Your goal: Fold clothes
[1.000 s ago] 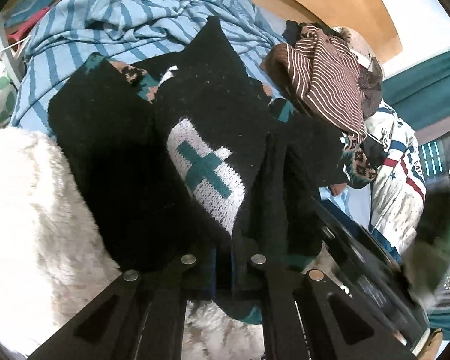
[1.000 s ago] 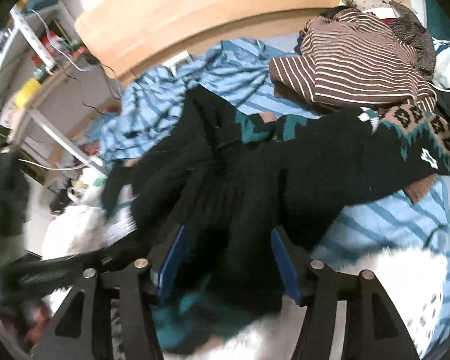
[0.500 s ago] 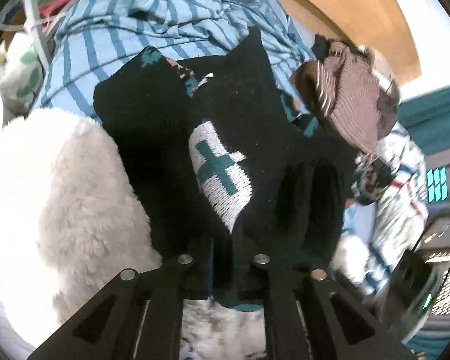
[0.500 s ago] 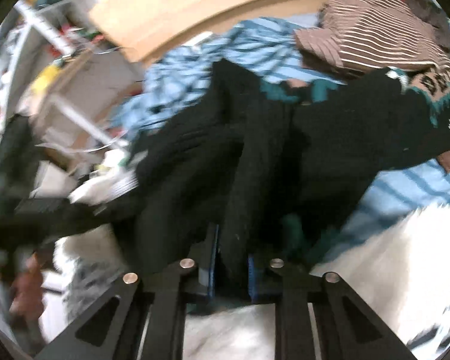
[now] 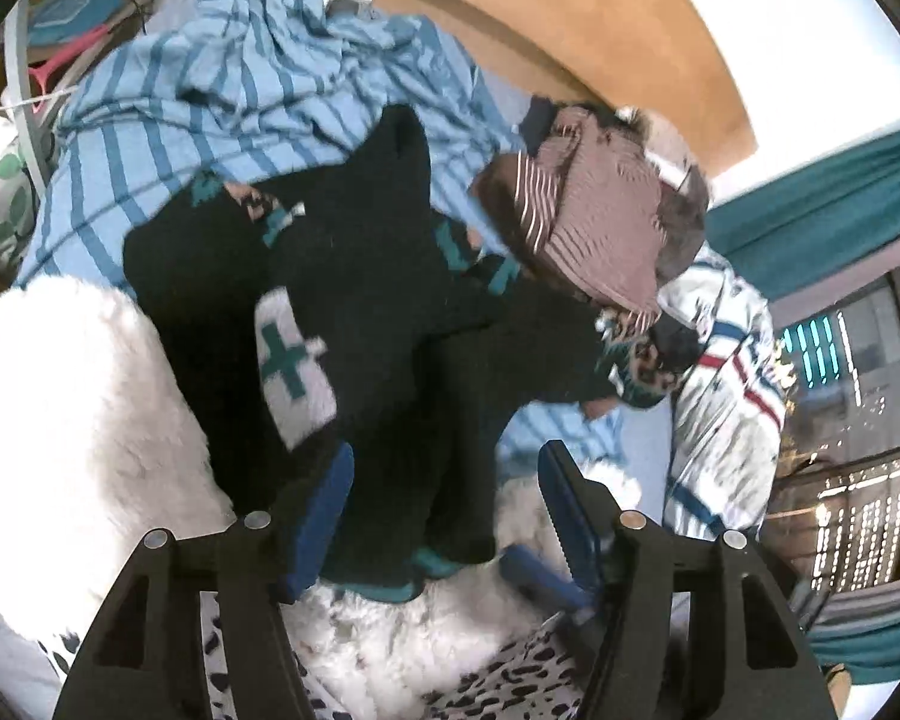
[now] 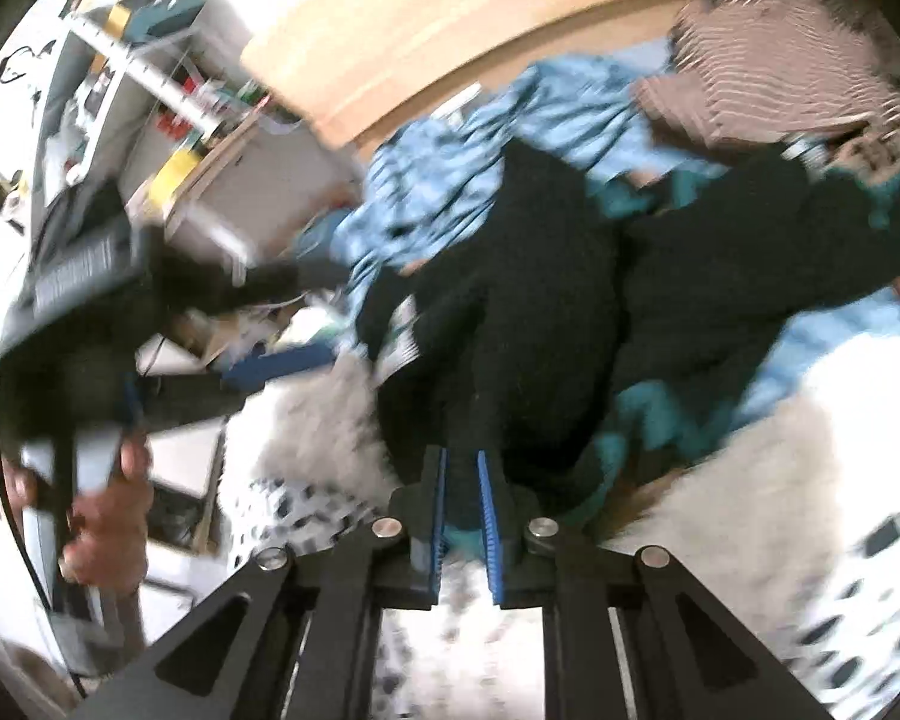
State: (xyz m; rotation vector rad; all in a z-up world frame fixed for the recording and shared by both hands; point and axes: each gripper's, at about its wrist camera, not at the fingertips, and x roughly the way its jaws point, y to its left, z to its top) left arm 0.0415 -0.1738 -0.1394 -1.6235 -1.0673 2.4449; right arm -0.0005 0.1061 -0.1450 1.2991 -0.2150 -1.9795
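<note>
A black knit sweater (image 5: 354, 276) with teal and brown pattern bands and a white patch bearing a teal cross lies bunched on the bed. My left gripper (image 5: 444, 480) is open, its blue pads on either side of the sweater's teal hem. In the blurred right wrist view the sweater (image 6: 546, 324) runs up from my right gripper (image 6: 462, 480), whose blue pads are shut on a fold of it near the hem. The left gripper (image 6: 258, 369) shows there too, at the left, held by a hand.
A white fluffy blanket (image 5: 66, 420) and a spotted cloth (image 5: 498, 684) lie under the sweater. Behind are a blue striped sheet (image 5: 222, 84), a brown striped garment (image 5: 594, 222) and a white patterned garment (image 5: 726, 396). A wooden headboard (image 5: 570, 24) and shelves (image 6: 150, 108) stand beyond.
My left gripper has opened and let go of the sweater's hem. My right gripper, open a second ago, has shut on the sweater and is moving, blurring its view.
</note>
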